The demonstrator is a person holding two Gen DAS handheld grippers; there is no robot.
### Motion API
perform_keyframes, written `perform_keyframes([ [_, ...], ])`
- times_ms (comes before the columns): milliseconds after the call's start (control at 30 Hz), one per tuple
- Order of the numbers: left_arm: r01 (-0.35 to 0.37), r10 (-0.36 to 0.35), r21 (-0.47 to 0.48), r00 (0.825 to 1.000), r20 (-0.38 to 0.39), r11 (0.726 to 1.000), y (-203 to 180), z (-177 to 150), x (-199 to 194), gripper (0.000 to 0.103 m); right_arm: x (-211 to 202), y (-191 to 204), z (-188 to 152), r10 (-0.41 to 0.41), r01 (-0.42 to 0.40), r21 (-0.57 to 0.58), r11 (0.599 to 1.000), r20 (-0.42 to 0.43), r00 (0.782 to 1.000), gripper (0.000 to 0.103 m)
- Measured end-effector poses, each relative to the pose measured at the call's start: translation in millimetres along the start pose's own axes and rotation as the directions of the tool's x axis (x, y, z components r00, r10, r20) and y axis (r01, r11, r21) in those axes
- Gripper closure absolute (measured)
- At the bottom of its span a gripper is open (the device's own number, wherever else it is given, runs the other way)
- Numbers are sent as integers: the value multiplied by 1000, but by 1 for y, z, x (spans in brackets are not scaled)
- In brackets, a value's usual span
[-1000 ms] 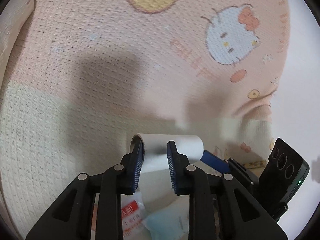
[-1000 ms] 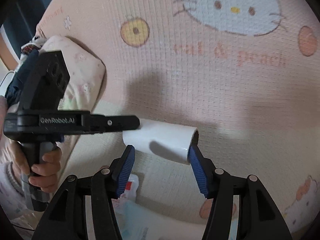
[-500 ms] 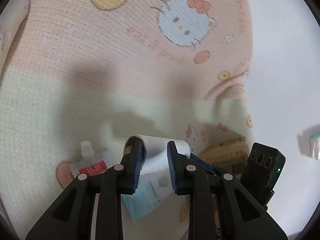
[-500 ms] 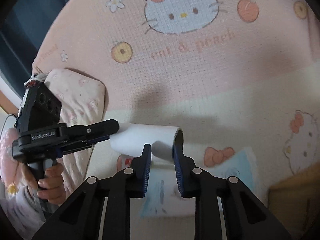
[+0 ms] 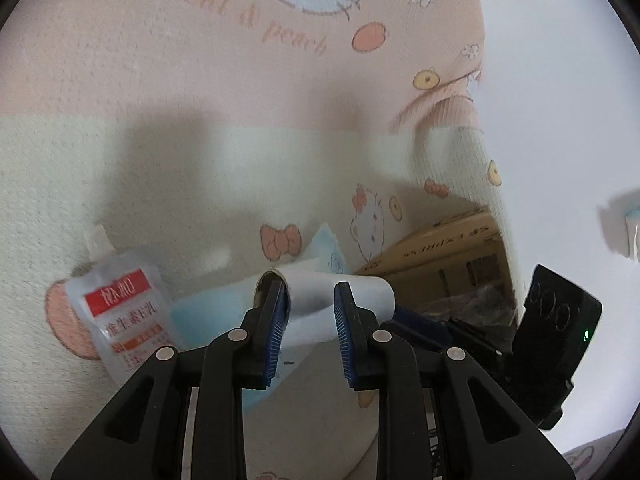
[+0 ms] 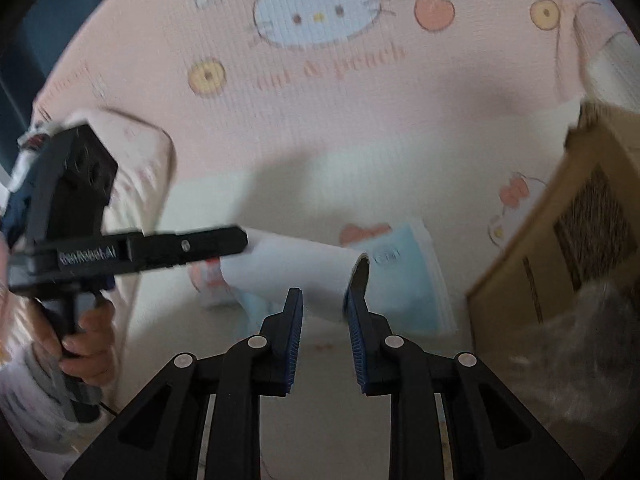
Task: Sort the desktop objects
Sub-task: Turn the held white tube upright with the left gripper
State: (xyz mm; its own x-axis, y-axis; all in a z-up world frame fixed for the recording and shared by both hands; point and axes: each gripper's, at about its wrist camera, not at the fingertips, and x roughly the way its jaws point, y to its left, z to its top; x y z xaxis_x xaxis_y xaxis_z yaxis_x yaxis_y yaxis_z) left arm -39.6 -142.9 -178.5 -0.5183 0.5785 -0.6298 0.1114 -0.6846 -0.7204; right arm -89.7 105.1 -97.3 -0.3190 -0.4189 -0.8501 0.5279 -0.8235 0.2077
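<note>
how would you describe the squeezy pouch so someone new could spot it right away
On the pink-and-cream cartoon blanket, look left of the white paper tube. The pouch lies flat beside a pale blue packet; it alone is translucent, with a red label and spout.

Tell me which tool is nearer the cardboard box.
Right. The right tool grips the paper tube at the end beside the cardboard box; the left tool grips the far end.

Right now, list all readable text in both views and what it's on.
"cat & peach": printed on the pink blanket.
"SF EXPRESS", upside down: on the cardboard box.
"GenRobot.AI", blurred: on the left gripper body.
Red label and lines of Chinese text on the white pouch: too blurred to quote.
Print on the blue packet: unreadable.
</note>
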Motion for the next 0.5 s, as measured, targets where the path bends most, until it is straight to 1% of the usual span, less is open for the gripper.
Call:
perform_keyframes([
  [100,-30,30,0,999,-24,1000,4,1,9,77,7,3,-5,-12,11,-29,1000,-30,999,83],
  [233,-23,24,16,999,-36,1000,5,3,12,77,11,4,-1,-26,24,-38,999,-56,998,83],
  [333,-62,65,73,997,-41,995,-1,3,17,77,10,6,-1,-41,36,-56,998,-90,995,82],
  [400,-73,77,107,996,-35,992,-5,2,17,77,9,9,1,-71,62,-80,995,-109,992,82],
  [500,-76,83,142,995,-47,987,-9,2,20,77,1,9,4,-103,94,-94,991,-89,991,82],
])
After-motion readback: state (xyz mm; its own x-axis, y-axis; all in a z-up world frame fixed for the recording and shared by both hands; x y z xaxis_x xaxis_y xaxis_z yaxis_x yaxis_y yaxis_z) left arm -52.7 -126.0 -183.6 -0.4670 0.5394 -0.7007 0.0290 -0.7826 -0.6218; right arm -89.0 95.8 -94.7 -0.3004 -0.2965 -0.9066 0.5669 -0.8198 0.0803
